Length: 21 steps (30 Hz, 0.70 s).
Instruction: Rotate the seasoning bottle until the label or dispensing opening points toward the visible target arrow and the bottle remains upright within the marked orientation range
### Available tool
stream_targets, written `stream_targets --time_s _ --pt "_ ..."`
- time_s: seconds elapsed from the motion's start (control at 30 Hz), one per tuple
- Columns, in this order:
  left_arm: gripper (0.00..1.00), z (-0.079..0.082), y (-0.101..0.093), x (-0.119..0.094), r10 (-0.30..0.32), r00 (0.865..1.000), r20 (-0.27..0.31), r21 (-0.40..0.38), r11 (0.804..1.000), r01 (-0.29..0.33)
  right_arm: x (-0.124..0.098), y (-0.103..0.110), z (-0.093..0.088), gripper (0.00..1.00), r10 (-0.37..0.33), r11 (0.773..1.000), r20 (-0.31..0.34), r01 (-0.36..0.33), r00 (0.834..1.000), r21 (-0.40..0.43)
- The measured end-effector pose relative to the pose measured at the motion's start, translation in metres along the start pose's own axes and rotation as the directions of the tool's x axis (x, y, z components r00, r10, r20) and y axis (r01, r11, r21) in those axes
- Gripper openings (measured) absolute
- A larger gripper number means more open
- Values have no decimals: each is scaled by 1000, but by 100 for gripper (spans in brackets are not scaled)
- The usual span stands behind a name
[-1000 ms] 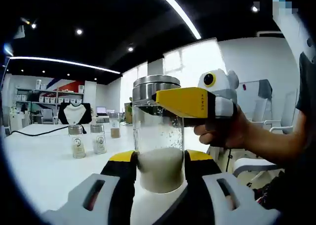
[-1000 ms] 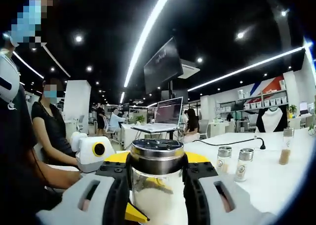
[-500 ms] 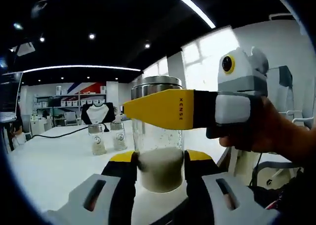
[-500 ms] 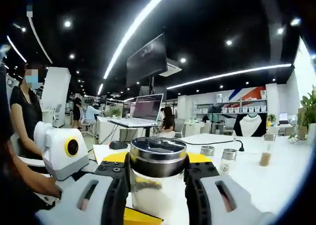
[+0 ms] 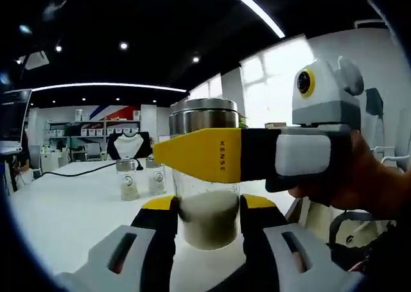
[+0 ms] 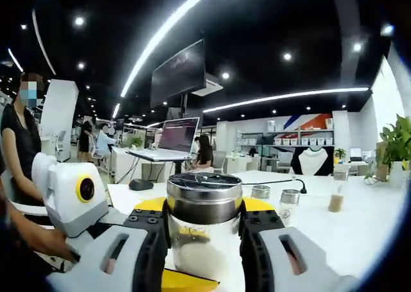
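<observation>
The seasoning bottle (image 5: 205, 223) is clear glass with a steel lid and white granules at its bottom, and it stands upright on the white table (image 5: 64, 208). My left gripper (image 5: 207, 208) is shut on its lower body, one yellow pad on each side. My right gripper (image 5: 192, 154), held by a hand, comes in from the right, and its yellow jaw lies across the bottle under the lid. In the right gripper view the bottle (image 6: 204, 240) sits between my right gripper (image 6: 204, 210), which is shut on it just below the lid. The left gripper (image 6: 186, 280) shows low down.
Two small shakers (image 5: 128, 180) (image 5: 156, 176) stand behind on the table, with a black cable (image 5: 70, 172) beside them. The right gripper view adds a taller jar with brown contents (image 6: 336, 196), a laptop (image 6: 173, 138), a plant (image 6: 395, 144) and a seated person (image 6: 19, 138).
Both views have swung around the bottle. In the left gripper view the right gripper's yellow jaw now reaches further left across the glass. Both grippers stay closed on the bottle.
</observation>
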<state>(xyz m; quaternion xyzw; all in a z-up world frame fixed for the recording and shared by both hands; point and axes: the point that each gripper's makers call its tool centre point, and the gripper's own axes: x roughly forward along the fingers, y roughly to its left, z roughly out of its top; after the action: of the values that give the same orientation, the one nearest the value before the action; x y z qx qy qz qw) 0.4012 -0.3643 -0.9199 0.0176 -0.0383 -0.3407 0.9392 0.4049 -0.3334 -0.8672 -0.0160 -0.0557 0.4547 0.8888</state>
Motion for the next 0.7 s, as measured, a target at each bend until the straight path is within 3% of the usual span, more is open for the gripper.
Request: stream_targets --time_s 0.13,0.23,0.43,0.5,0.57,0.7 --pt "41 6 -6 -4 -102 994 33 -39 994 103 -4 9 5 40 121 992 12 -122 993 21" --pt "41 9 -9 -8 -166 985 46 -66 983 169 -6 17 5 40 222 974 4 -222 975 42" --pt "41 9 -13 -11 -207 977 53 -81 974 211 -9 29 4 41 337 941 -11 -337 942 20" --pt "41 10 -10 -11 -164 986 39 -53 985 166 -8 28 4 41 335 942 -14 -334 942 45" --pt "40 14 -2 -8 -62 997 36 2 998 61 -6 21 9 40 287 956 11 -287 958 52" --pt "40 11 9 -7 52 998 20 41 998 -53 -3 15 6 39 171 985 -1 -171 985 31"
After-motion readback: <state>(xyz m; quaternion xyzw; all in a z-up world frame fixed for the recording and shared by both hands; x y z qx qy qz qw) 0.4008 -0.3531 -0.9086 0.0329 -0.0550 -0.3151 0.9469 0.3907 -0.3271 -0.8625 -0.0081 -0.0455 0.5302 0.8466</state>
